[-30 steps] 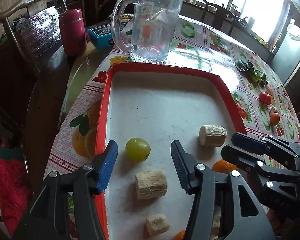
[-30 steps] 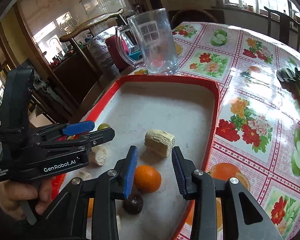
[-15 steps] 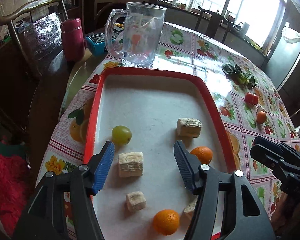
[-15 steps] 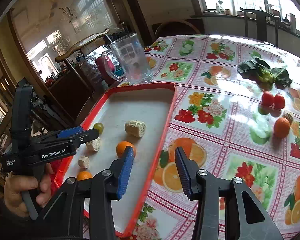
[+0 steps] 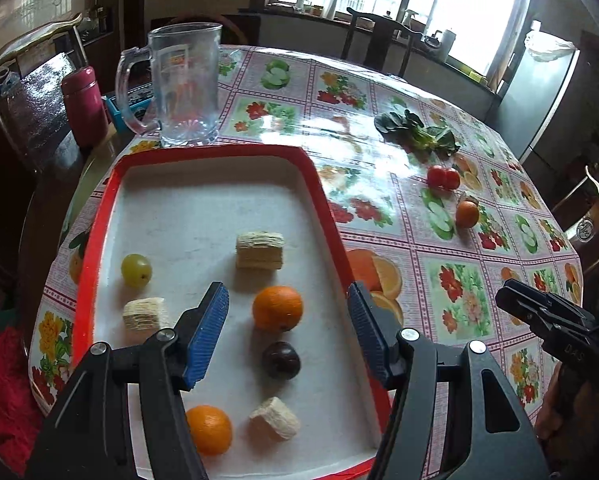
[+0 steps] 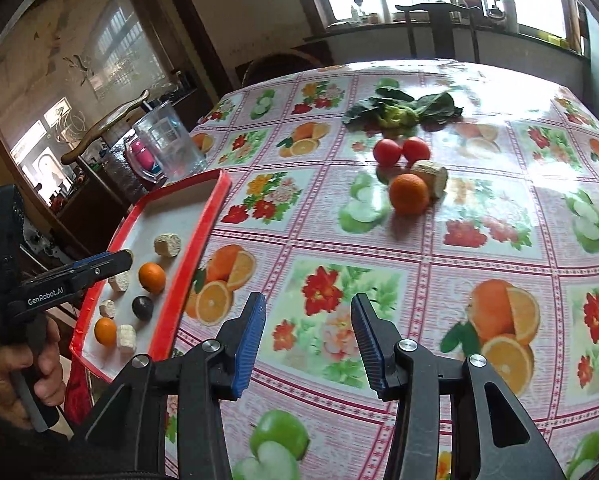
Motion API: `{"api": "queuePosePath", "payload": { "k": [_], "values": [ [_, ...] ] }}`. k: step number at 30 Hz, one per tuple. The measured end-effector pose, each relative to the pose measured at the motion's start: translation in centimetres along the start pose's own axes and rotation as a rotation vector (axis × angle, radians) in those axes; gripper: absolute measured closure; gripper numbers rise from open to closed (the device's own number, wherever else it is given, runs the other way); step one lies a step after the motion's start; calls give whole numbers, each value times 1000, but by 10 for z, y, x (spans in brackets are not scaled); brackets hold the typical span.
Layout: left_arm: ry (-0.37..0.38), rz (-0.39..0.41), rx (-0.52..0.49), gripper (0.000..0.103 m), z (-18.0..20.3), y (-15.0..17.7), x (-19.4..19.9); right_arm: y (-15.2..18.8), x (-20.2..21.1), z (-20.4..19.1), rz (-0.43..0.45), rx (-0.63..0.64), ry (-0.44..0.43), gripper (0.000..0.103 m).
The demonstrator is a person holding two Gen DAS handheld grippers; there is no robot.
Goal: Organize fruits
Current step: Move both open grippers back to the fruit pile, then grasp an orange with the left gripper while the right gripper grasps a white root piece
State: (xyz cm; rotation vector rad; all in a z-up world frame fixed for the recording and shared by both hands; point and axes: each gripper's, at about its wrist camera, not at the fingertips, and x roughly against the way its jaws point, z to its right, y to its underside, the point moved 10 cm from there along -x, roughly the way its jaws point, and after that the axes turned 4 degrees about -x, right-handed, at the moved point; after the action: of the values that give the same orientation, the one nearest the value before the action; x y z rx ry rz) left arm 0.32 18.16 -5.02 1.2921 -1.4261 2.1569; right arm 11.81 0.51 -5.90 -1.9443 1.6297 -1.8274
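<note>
The left gripper [image 5: 285, 332] hung tilted down over the red-rimmed white tray [image 5: 215, 156], its blue-padded jaws spread wide around nothing, with a round orange [image 5: 277, 308] at 12 o'clock between them and a dark plum [image 5: 281, 360] just below. The right gripper [image 6: 307, 340] hovered level above the flowered plastic tablecloth [image 6: 479, 252], jaws likewise parted and empty. A loose orange fruit [image 6: 409, 194] lay at its 1 o'clock, touching a pale ribbed chunk [image 6: 431, 176], two red tomatoes [image 6: 399, 151] beyond.
</note>
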Motion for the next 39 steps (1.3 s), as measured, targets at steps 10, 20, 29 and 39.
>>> {"api": "queuePosePath", "payload": {
  "k": [10,20,29,39],
  "values": [
    [46,-14,-82,41,57,-6,-11,1,11,54,18,-67,45,56],
    [102,-52,-131,41,113,-12,-40,-6,19,87,54,-112,74,56],
    [140,-74,-217,41,177,-32,-86,-16,19,122,57,-143,108,56],
    [158,-98,-268,41,229,-57,-144,-27,16,152,68,-196,130,56]
  ]
}}
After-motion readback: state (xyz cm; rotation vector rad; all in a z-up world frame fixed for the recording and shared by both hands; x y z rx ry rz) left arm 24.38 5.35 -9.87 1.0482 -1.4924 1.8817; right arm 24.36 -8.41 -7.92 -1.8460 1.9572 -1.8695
